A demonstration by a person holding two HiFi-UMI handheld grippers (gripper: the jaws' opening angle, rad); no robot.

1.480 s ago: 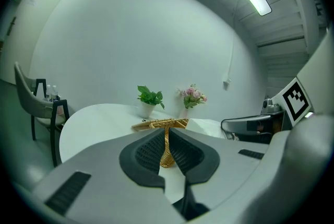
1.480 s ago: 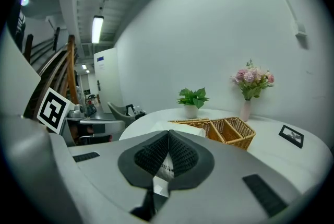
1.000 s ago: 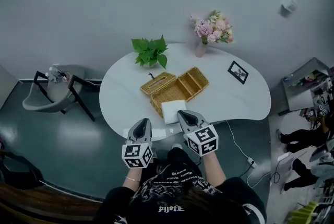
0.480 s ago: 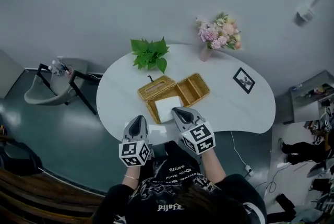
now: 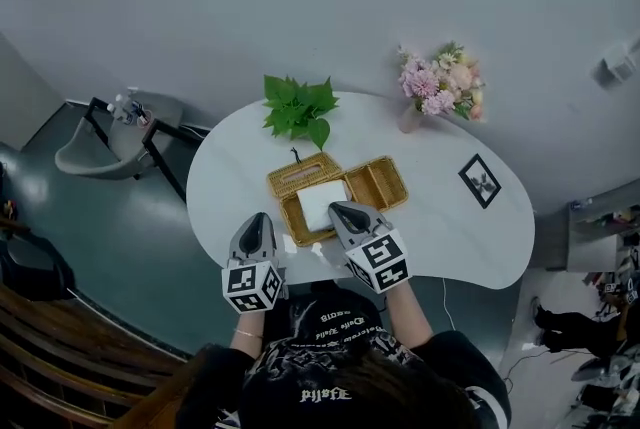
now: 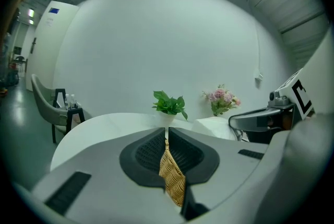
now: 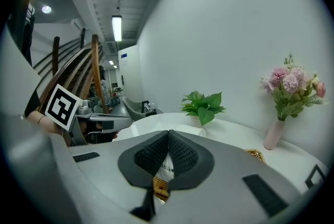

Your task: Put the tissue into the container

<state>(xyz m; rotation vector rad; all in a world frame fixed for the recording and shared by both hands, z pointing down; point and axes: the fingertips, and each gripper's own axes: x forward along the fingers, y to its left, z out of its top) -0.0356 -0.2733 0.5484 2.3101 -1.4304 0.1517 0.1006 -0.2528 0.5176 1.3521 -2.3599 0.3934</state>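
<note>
White table (image 5: pixel 440 217) carrying a wicker container (image 5: pixel 386 185); right gripper (image 5: pixel 338 209) fingers clenched on the near edge of the tissue pack (image 5: pixel 322 201), which extends ahead of them over one container compartment; left gripper (image 5: pixel 259 217) fingers pressed together, container just to their right

The person wears a black short-sleeved T-shirt (image 5: pixel 335 357) printed with pale lettering, and a thin bracelet (image 5: pixel 247 333) at the left wrist. The left gripper (image 5: pixel 258 216) and right gripper (image 5: pixel 338 208) are grey tapered shells with dark ribbed pads (image 6: pixel 148 152), each bearing a black-and-white marker cube (image 5: pixel 250 287).
</note>
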